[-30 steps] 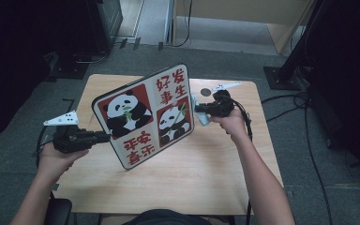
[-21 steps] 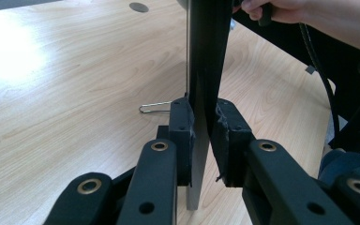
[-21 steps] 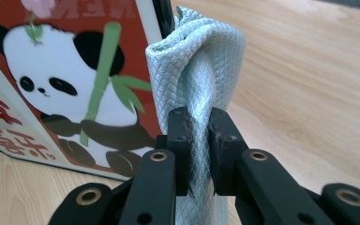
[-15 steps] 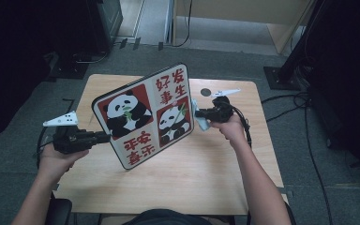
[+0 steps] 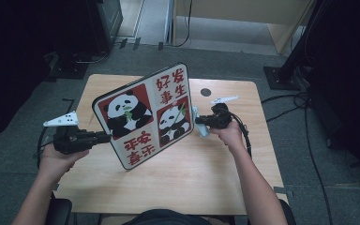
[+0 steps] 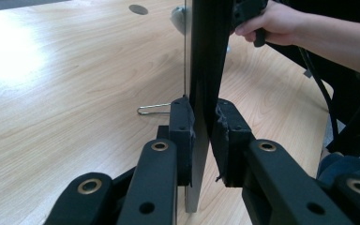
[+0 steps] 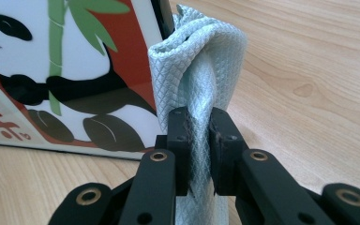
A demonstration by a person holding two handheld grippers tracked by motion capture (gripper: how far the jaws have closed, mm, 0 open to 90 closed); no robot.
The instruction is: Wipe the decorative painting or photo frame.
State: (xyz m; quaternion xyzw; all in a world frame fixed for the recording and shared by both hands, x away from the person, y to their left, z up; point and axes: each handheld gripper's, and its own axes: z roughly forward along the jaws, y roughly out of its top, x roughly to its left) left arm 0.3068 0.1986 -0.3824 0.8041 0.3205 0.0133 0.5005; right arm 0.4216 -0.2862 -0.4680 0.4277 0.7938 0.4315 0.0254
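Lab or studio space: wooden worktop, grey carpet floor, trailing cables, black equipment stands, dark surroundings.

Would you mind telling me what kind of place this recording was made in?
Probably a lab or recording room: a plain wooden table on grey carpet, dark equipment stands around it, cables on the floor.

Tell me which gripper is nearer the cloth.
Right. The right gripper is shut on the cloth; the left gripper clamps the panda board at its far edge.
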